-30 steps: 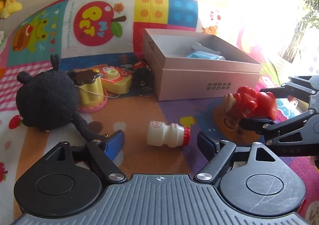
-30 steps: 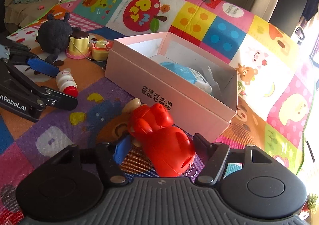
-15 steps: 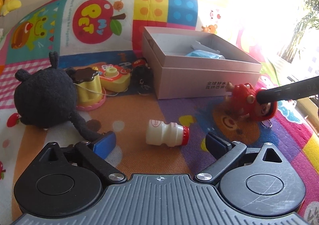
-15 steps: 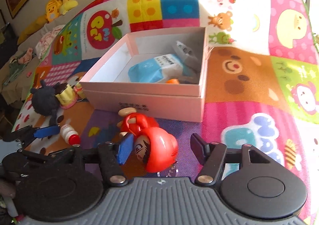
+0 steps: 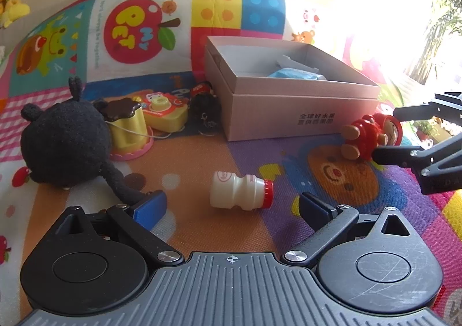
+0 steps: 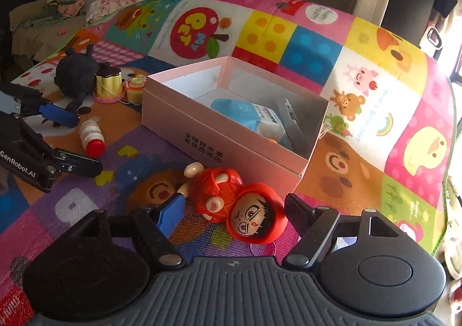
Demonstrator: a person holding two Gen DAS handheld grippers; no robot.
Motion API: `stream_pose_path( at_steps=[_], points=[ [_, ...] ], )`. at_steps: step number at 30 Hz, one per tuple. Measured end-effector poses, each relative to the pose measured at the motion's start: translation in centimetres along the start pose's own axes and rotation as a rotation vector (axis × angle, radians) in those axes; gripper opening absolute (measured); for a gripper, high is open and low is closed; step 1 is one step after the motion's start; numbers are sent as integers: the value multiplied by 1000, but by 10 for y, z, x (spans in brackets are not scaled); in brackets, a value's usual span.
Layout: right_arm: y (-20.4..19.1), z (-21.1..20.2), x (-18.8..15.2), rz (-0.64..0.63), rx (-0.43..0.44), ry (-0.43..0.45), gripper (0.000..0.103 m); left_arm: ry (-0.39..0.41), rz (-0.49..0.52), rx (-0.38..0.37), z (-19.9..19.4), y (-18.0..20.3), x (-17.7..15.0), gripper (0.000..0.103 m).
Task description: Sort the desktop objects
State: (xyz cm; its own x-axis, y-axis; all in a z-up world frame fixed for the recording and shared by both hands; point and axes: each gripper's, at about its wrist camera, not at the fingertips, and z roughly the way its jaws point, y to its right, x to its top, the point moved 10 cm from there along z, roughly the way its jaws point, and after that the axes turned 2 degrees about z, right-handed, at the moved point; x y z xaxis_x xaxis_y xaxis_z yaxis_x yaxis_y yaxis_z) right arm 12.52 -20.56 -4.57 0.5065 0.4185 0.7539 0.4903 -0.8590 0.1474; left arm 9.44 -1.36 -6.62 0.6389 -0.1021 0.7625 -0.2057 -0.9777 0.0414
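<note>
Both claws open, each straddling one item on the play mat (image 6: 375, 72).

Your right claw (image 6: 235, 212) stands wide open and grips nothing; the red hooded doll (image 6: 239, 207) lies on its back between the fingers, just beside the pink box (image 6: 219, 150). Your left claw (image 5: 231, 206) is likewise spread and empty; the small white bottle (image 5: 241, 193) lies on its side just ahead, between the fingertips, red cap pointing right.

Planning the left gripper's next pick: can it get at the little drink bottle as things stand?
Probably yes. The drink bottle lies on its side on the mat, straight ahead of the open left gripper, nothing between them; the black plush sits off to one side.
</note>
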Motion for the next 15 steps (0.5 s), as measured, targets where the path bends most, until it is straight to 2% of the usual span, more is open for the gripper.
stream_pose_path(
  at_steps=[4,7,10,15],
  points=[
    [24,4,-3,236,138,-35,79,-1,0,-1,0,0,0,102],
    [42,3,-4,360,167,-29,79,-1,0,-3,0,1,0,102],
    [62,10,-8,510,209,-57,73,-2,0,-2,0,1,0,102],
    [89,18,-19,714,230,-71,71,-2,2,0,1,1,-1,102]
  ],
)
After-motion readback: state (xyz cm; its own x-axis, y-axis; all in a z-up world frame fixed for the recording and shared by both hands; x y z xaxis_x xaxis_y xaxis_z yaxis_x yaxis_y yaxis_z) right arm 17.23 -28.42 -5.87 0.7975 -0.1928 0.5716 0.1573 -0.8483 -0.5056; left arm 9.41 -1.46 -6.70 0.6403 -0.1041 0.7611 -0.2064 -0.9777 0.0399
